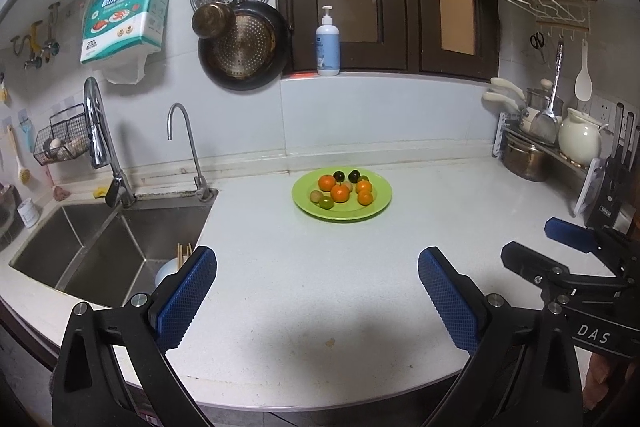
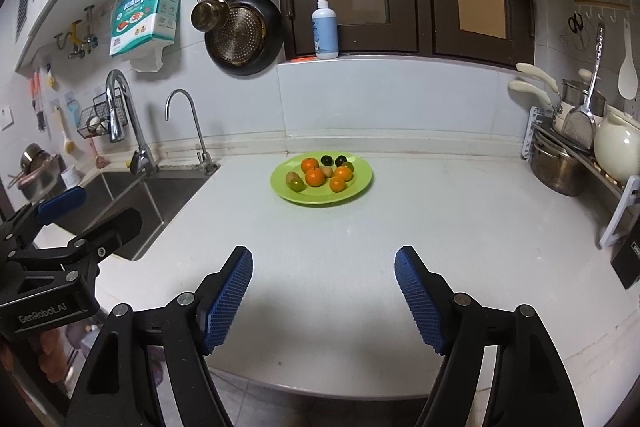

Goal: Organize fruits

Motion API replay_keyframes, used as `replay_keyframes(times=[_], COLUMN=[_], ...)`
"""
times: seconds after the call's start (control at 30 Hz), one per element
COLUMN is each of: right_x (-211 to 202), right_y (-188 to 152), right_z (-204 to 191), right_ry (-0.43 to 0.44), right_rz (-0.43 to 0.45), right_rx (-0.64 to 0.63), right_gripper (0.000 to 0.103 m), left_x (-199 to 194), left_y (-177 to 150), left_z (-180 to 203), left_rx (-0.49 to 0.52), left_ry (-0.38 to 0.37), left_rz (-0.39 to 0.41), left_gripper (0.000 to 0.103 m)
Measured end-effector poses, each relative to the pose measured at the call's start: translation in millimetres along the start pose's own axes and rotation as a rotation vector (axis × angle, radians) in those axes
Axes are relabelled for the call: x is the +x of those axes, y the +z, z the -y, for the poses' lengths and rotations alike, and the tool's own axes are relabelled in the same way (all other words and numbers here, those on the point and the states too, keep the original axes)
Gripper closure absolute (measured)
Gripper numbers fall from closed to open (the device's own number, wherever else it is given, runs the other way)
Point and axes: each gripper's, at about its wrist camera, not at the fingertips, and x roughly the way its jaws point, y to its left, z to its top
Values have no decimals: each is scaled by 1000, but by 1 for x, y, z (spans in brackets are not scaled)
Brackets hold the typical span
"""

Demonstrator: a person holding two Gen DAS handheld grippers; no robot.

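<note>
Both tongs, left tongs and right tongs, hung wide open and empty over the near desk, green fruit plate sat far back

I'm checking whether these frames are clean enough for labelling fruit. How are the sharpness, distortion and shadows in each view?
Left wrist view: the green plate and its fruit are sharp; fisheye bends the counter edge; a soft shadow lies between the fingers. Right wrist view: the same, with black vignette corners.

left gripper: black frame, blue ribbed pads, silver screws | right gripper: same, white "DAS" marking
</note>
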Motion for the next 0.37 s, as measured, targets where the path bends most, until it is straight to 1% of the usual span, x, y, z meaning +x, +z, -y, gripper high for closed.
replay_keyframes(times=[0.37], right_x=[-2], right_y=[-3], right_z=[4], right_ry=[-4], right_rz=[0], right_rx=[-1], right_gripper=[29], left_x=[-2], left_y=[-4], left_z=[4], left_rx=[-10], left_ry=[2], left_rz=[-7], left_gripper=[0])
